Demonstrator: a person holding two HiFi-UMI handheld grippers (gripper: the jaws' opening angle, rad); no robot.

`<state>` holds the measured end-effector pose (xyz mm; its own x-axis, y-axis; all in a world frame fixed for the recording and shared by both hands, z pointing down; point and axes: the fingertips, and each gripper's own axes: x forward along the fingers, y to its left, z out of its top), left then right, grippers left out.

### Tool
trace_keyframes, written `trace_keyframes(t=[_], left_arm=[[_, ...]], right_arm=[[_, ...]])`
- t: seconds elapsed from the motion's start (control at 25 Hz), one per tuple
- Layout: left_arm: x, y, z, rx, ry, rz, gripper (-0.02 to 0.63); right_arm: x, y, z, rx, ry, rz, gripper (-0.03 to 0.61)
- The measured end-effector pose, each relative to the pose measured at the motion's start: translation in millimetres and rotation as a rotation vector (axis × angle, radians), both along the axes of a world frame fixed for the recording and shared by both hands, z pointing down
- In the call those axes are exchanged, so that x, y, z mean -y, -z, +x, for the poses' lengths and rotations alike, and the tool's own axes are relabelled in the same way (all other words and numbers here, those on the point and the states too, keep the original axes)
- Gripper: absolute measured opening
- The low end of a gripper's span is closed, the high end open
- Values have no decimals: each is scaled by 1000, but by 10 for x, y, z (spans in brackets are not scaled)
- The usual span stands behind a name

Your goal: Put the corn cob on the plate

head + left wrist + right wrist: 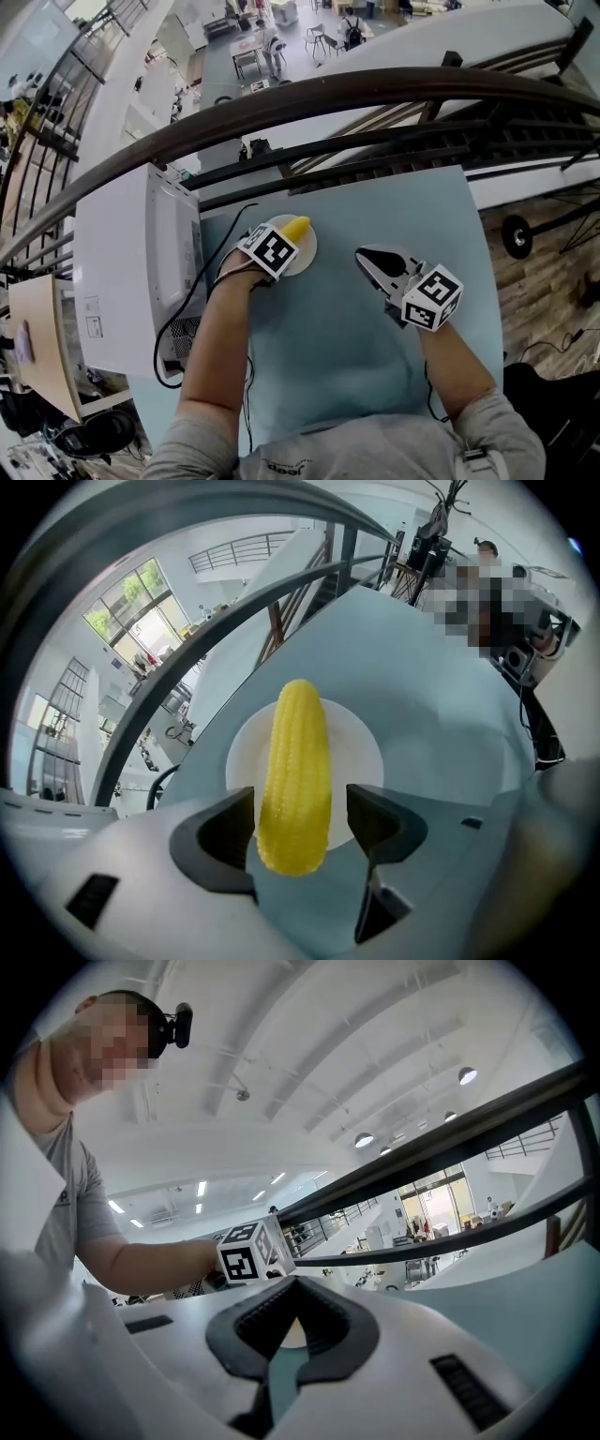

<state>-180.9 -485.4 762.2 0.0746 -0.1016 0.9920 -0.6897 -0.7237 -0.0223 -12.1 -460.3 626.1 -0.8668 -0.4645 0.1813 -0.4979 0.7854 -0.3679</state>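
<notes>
On the white plate (367, 752) lies the corn cob (295, 761), between your left gripper's (300, 810) parted jaws, unclamped. Your right gripper (292, 1290) hovers over the table (328, 328), jaws together, empty.

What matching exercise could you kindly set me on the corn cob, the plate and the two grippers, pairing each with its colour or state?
Things:
1. corn cob
2. plate
3. left gripper
4. right gripper

States:
A. white and round
B. shut, nothing between its jaws
C. yellow, lying on the plate
D. open, one jaw on each side of the corn cob

Pairs: 1-C, 2-A, 3-D, 4-B
</notes>
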Motion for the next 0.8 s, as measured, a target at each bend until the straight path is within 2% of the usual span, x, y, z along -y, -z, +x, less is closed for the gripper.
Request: trace_keyframes(t=[0.16,0.36,0.44,0.6,0.8], left_arm=[[-53,128,-6,-22,30,52,310],[-65,420,-22,-48,75,173,307],[-120,559,2,-102,109,213,291],[-244,868,64,-226,142,322,219],[-533,1455,225,-456,124,513,135]], right_arm=[[-69,73,54,-16,-16,-9,17],[-126,246,85,-24,-29,3,17],[-174,317,88,-26,-33,5,17],[-311,463,106,-38,-37,4,17],[-546,615,80,-71,-38,3,17]])
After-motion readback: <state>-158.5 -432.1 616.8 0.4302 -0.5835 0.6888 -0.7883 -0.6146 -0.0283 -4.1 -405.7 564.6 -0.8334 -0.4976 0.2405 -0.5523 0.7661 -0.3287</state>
